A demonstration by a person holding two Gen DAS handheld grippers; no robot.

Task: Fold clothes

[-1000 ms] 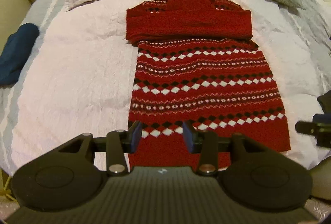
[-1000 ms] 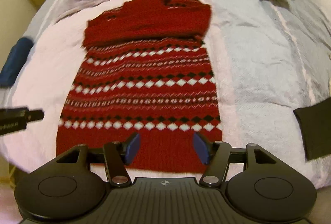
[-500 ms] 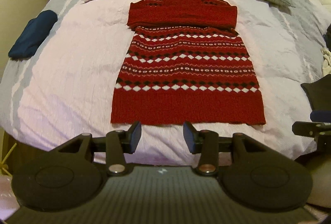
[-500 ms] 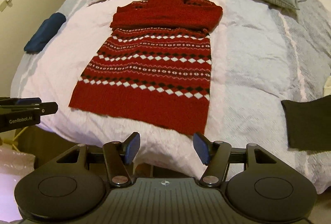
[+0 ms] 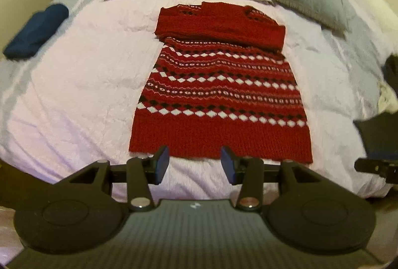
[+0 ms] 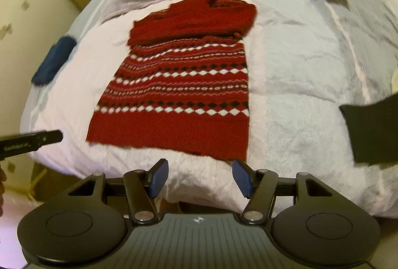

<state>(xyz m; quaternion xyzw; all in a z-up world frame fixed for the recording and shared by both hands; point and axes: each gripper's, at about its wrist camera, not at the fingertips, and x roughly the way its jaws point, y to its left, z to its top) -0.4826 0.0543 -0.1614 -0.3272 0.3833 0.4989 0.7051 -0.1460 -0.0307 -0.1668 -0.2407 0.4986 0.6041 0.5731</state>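
**Sweater half folded, both grippers free above its hem**

Left wrist view: the left gripper (image 5: pixel 195 161) has its jaws apart and opening a little more, with nothing between them. The red patterned sweater (image 5: pixel 221 95) lies flat on the bed cover (image 5: pixel 74 95), straight ahead of the jaws. Its hem is just beyond the fingertips and its sleeves are already laid across the chest at the far end. A blue folded cloth (image 5: pixel 34 31) is far to the left of the jaws.

Right wrist view: the right gripper (image 6: pixel 199 177) has its jaws spread wide and empty. The sweater (image 6: pixel 179 90) lies ahead and slightly left; its near right corner is just beyond the right fingertip.

I judge the sleeve fold done. The next move probably calls for pinching both hem corners and carrying the hem toward the collar.
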